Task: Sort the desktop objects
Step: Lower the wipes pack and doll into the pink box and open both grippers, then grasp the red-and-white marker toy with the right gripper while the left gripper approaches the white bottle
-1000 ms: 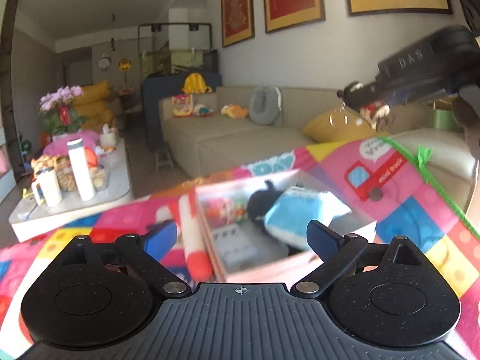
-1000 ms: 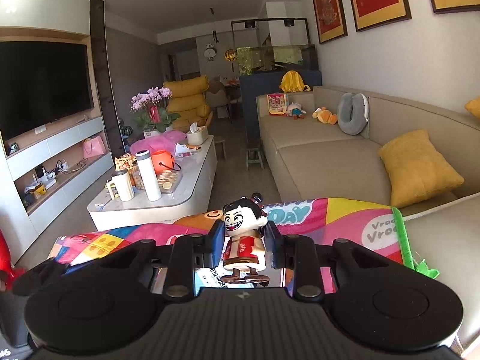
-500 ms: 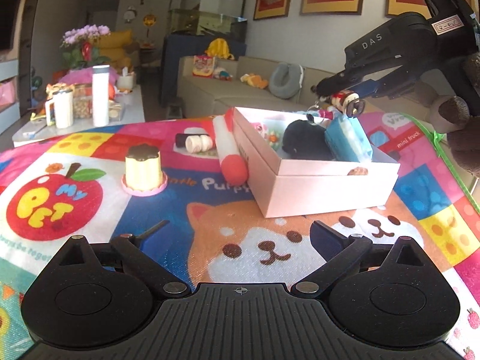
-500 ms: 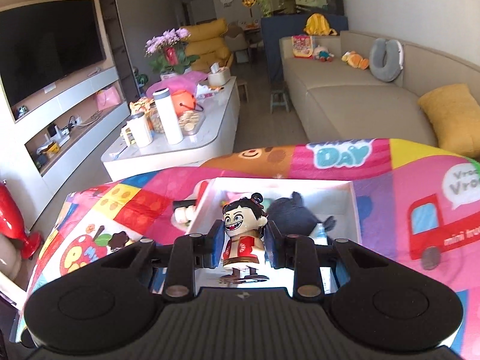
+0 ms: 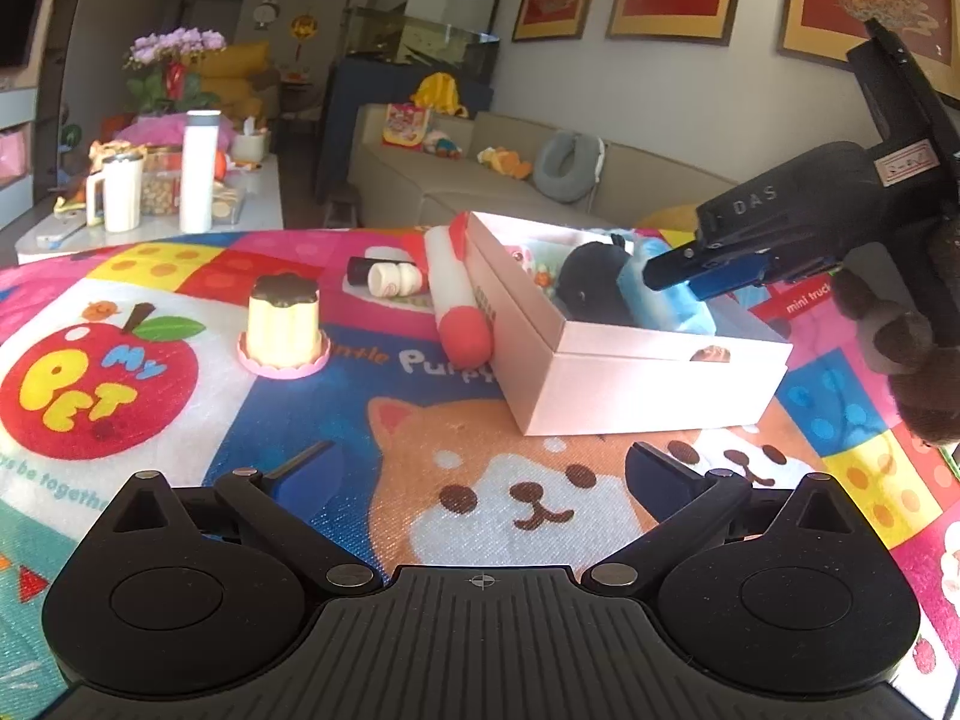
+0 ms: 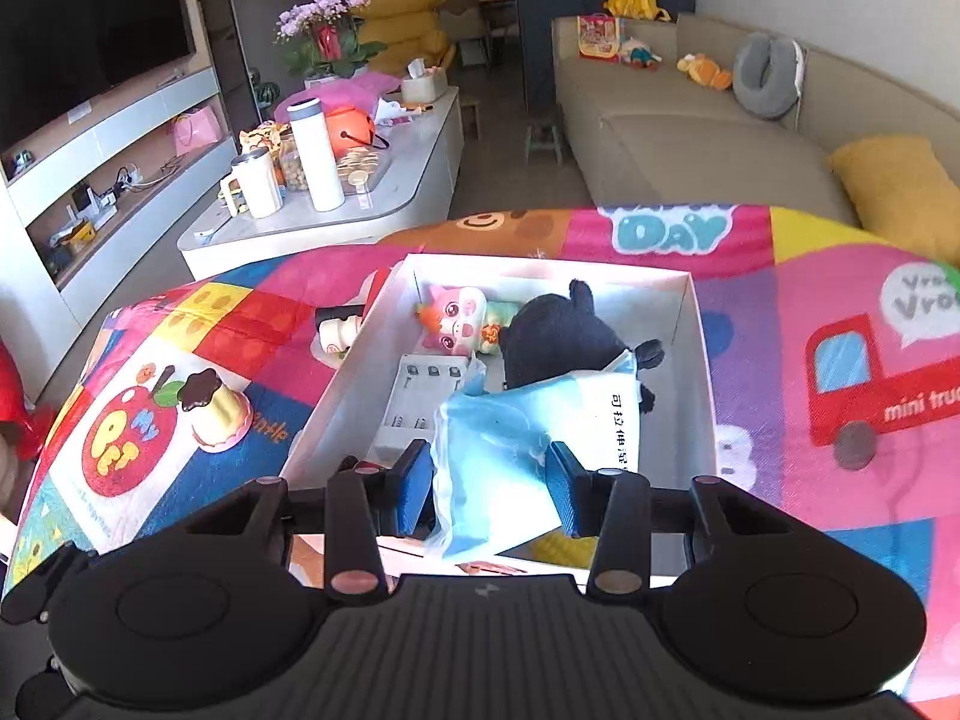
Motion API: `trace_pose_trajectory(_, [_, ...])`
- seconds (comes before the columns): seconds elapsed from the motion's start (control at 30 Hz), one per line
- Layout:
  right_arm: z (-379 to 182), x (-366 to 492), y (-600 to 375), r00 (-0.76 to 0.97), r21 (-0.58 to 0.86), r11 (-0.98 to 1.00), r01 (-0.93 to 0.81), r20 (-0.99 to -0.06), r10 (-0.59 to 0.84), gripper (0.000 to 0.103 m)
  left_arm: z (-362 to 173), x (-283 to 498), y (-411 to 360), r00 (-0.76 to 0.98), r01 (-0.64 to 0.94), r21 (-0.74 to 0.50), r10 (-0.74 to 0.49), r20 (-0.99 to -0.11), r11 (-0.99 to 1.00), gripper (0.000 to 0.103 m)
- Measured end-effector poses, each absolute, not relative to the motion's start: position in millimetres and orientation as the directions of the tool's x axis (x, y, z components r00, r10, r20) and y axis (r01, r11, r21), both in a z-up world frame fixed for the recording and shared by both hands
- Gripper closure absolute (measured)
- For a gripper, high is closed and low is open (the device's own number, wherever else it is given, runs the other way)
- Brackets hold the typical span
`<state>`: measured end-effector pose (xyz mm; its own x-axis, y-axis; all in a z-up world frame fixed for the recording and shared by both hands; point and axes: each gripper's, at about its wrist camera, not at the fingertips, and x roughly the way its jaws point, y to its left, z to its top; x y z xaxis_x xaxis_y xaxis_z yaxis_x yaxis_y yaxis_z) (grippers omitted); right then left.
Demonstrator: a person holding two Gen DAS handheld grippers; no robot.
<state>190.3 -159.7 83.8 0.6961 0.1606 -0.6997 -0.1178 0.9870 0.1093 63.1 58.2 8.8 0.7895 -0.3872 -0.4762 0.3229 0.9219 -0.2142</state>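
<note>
A pink-white box (image 5: 630, 378) (image 6: 699, 360) stands on the cartoon mat. It holds a black plush (image 6: 558, 330), a pink cat toy (image 6: 456, 318), a white charger (image 6: 420, 402) and a blue packet (image 6: 504, 450). My right gripper (image 6: 489, 483) (image 5: 678, 273) hangs over the box's near end with its jaws opening. No doll is between them, only the packet lying below. A brown bit (image 5: 708, 354) peeks over the box's near wall. My left gripper (image 5: 480, 468) hovers low over the mat before the box, jaws opening wide around nothing.
Left of the box lie a red-white tube (image 5: 453, 300), a small white bottle (image 5: 390, 279) and a pudding toy (image 5: 282, 324) (image 6: 216, 408). A brown-gloved hand (image 5: 900, 354) holds the right gripper. Beyond the mat are a coffee table (image 6: 384, 204) with bottles and a sofa (image 6: 690, 138).
The right gripper came down over the box and opened; the doll it held has left its jaws. The left gripper sank toward the mat in front of the box and spread wider.
</note>
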Motion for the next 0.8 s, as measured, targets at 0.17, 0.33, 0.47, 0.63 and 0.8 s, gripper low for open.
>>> trace_pose_trajectory(0.17, [78, 211, -144, 0.657, 0.088, 0.99, -0.114, -0.741, 0.141, 0.061, 7, 64, 60, 0.787, 0.302, -0.231, -0.379, -0.486, 0.925, 0.0])
trace_pose_trajectory(0.33, [113, 235, -107, 0.701, 0.048, 0.98, -0.192, -0.693, 0.171, 0.059, 7, 65, 62, 0.787, 0.299, -0.246, -0.383, -0.483, 0.922, 0.0])
trace_pose_trajectory(0.47, [116, 293, -59, 0.665, 0.016, 0.974, -0.228, -0.727, 0.168, 0.056, 5, 67, 77, 0.807, 0.23, -0.322, -0.365, -0.465, 0.918, 0.0])
trace_pose_trajectory(0.63, [85, 378, -14, 0.637, -0.131, 0.977, -0.169, -0.771, 0.007, 0.056, -3, 78, 112, 0.814, 0.065, -0.488, -0.329, -0.478, 0.871, 0.0])
trace_pose_trajectory(0.8, [42, 427, -3, 0.558, -0.208, 0.97, -0.122, -0.823, -0.106, 0.084, -2, 76, 114, 0.819, 0.067, -0.485, -0.326, -0.473, 0.872, 0.0])
